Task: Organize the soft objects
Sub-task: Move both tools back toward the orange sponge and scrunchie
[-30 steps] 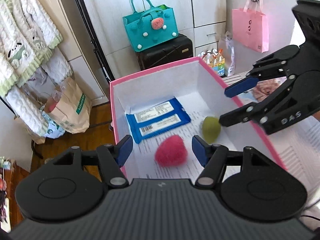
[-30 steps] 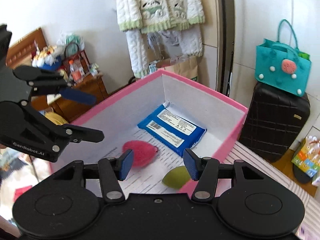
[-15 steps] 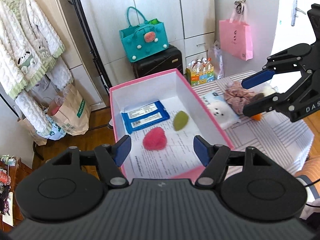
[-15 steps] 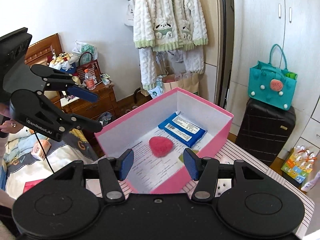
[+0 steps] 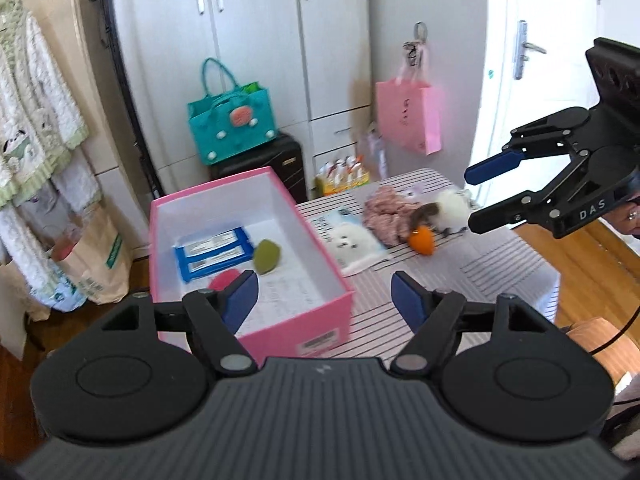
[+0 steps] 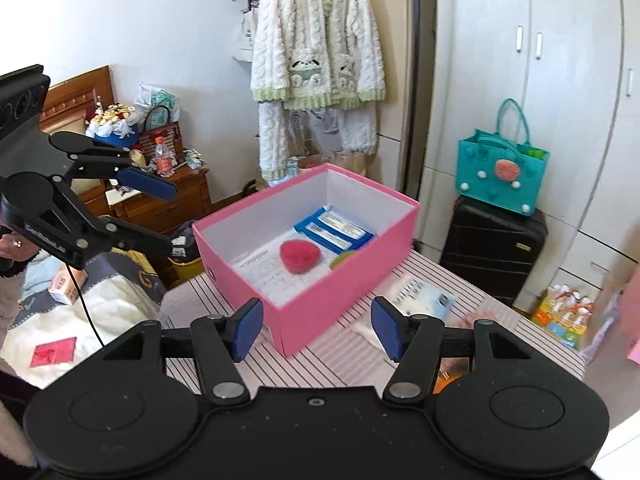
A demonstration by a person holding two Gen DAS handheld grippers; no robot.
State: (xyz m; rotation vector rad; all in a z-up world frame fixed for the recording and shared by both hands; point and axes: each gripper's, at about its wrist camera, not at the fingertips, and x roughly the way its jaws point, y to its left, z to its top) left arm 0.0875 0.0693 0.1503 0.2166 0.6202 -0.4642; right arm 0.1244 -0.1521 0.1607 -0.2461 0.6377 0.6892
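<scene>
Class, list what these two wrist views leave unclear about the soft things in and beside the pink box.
- Green sponge: right wrist view, mostly hidden by the pink box wall.
- Red sponge: left wrist view, partly covered by the left gripper finger.
- Pile beside the orange toy: motion-blurred, its items inseparable.
- Printing on the blue packs: too small.

Home bedroom: bed (image 6: 60,308), wardrobe (image 5: 256,60), hanging fleece jacket (image 6: 316,36), suitcase (image 6: 492,248).

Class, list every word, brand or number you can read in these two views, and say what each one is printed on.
"DAS": on the right gripper, seen from the left wrist view.
"GenRobot.AI", partly legible: on the left gripper, seen from the right wrist view.
Too small or blurred: blue packets, printed sheet in the pink box, the box's end label, paper bag.
</scene>
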